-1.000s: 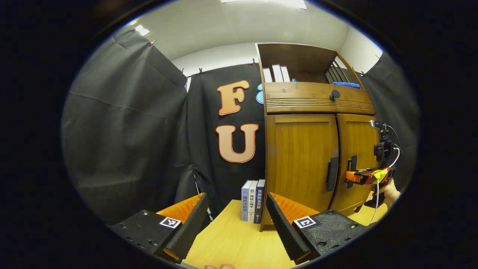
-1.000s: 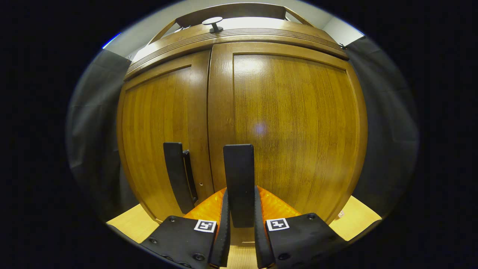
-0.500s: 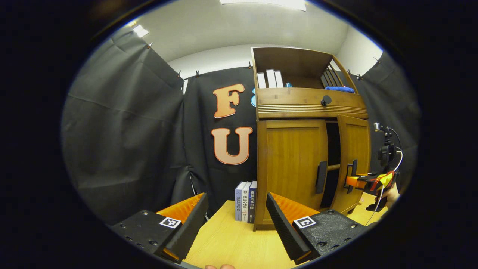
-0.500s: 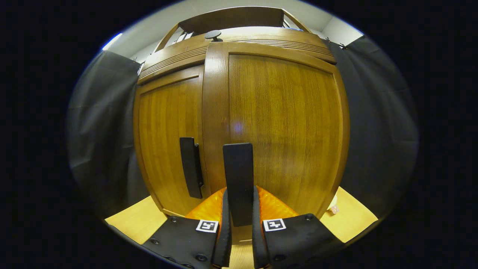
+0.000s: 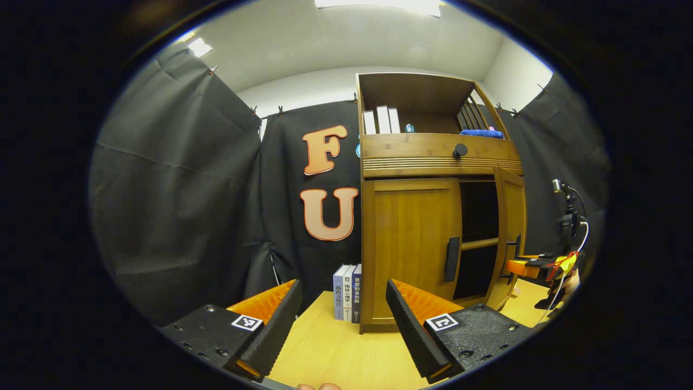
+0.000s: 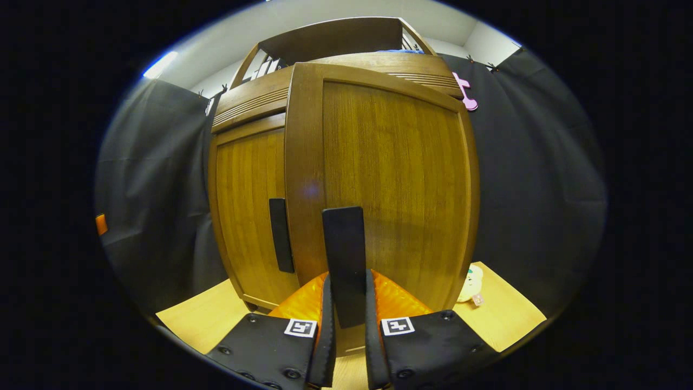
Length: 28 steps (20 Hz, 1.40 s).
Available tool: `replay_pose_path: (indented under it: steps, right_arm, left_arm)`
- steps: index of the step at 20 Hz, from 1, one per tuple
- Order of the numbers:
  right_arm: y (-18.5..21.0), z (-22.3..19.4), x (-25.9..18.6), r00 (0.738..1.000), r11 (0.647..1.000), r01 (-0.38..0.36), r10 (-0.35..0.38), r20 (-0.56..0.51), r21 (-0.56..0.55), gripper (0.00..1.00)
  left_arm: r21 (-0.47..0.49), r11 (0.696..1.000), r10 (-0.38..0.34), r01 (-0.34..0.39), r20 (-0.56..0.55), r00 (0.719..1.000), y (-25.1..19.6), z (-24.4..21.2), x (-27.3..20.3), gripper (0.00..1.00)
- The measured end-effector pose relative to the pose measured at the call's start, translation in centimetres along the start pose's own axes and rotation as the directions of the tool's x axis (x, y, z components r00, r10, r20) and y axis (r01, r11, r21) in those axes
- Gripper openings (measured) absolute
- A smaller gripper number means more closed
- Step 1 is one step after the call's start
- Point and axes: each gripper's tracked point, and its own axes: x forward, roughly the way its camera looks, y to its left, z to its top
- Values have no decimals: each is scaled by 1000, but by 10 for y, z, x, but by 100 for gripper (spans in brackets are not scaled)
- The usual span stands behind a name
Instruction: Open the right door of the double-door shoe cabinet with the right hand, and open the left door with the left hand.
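Right gripper (image 6: 346,325) clamps the right door's handle (image 6: 344,260), keeping purchase while the right door (image 6: 390,184) stands part-open. Left gripper (image 5: 341,325), jaws wide and empty, hovers near the table (image 5: 335,352), well short of the closed left door (image 5: 411,238).

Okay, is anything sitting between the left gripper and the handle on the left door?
Nothing visible. The left gripper is open above bare table, and the left door's handle faces it unblocked. The books stand off to the cabinet's side.
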Motion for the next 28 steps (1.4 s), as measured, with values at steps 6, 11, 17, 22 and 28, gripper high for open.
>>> replay_pose_path:
  steps: [6, 11, 17, 22, 28]
  right_arm:
    - [-21, 2, -35, 1000, 1000, -3, 3, -1, 3, 34]
    - [-42, 2, -61, 999, 999, 31, -31, 4, -25, 30]
    - [-77, -7, -96, 997, 997, 78, -78, -5, -9, 25]
    - [-117, -9, -118, 988, 988, 152, -152, 8, 24, 8]
    - [-161, 3, -143, 979, 980, 197, -199, 44, 34, 12]
  left_arm:
    - [-11, 999, -46, 45, -10, 999, -26, -1, 0, 92]
    - [-35, 995, -92, 90, -35, 995, -51, -6, 1, 92]
    - [-22, 994, -104, 103, -24, 994, -71, 1, 3, 92]
    - [-11, 990, -139, 139, -27, 990, -98, 1, 4, 94]
    - [-3, 985, -173, 173, -21, 985, -129, 6, 5, 94]
